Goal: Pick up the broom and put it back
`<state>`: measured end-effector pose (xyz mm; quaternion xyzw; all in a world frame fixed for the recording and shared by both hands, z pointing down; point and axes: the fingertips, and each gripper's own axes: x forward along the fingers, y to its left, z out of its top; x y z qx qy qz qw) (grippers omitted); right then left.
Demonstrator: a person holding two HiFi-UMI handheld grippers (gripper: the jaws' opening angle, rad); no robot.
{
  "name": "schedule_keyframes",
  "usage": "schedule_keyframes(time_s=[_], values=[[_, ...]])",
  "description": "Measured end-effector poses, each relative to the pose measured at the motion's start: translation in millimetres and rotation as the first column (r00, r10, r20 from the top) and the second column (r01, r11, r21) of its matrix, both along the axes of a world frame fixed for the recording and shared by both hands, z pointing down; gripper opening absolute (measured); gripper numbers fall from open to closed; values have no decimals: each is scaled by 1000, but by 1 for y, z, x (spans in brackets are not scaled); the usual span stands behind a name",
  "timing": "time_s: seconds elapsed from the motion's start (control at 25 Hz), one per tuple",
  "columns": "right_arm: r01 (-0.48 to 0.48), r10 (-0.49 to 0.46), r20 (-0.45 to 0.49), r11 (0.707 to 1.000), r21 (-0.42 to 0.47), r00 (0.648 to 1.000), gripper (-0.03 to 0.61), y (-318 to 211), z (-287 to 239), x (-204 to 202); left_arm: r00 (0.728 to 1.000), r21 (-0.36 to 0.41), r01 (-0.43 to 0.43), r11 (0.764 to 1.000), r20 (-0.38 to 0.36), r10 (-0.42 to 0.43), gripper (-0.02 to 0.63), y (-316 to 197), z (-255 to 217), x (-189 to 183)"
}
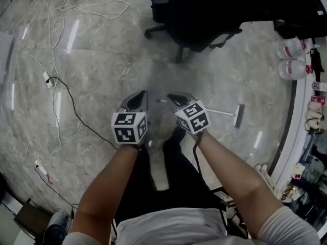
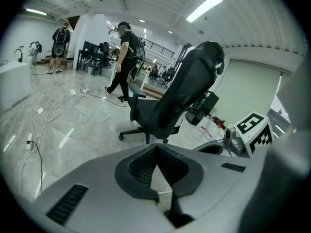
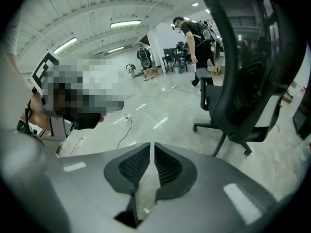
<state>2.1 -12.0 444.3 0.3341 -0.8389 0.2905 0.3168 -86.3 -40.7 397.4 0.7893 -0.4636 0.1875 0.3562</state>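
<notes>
Your left tongs (image 1: pixel 138 100): closed, empty | your right tongs (image 1: pixel 177 100): slightly apart, empty | pale long-handled broom (image 1: pixel 225 112): on grey marbled floor (image 1: pixel 102 65), centre right

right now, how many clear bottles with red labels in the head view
2. Upper bottle at the picture's right edge, just right of the chair; lower bottle directly under it in the picture. The chair may hide more.
</notes>
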Motion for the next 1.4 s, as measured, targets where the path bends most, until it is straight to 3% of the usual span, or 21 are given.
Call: schedule_keyframes(time_s=[0.2,0.36,0.52,0.68,0.88,1.04,1.12,1.24,1.4], values=[[123,-127,-45,989,-84,991,37,12,136,-3,1000,-58,17,998,23,-16,5,6,110,-22],[241,-260,-114,958,-157,959,57,31,243,-2,999,-94,-9,996,38,12,5,15,198,-27],[356,-393,-178,911,-207,902,72,47,343,-1,1000,-145,-17,989,13,19,5,27,282,-26],[451,-507,-258,858,-247,823,80,54,444,6,999,-167,-37,985,-10,35,5,36,358,-21],[492,-583,-319,808,-324,747,100,71,562,17,998,-181,-54,982,-26,50,5,32,439,-24],[463,-591,-365,800,-381,719,112,85,630,28,996,-197,-87,977,-41,80,5,32,485,-23],[470,-608,-395,789,-396,689,112,84,655,33,994,-196,-109,975,-45,102,5,31,500,-21],[495,-640,-437,767,-408,632,114,82,682,37,991,-196,-129,972,-47,122,5,31,515,-23],[479,-638,-477,770,-422,605,112,83,699,39,991,-213,-129,968,-53,120,5,32,525,-28]])
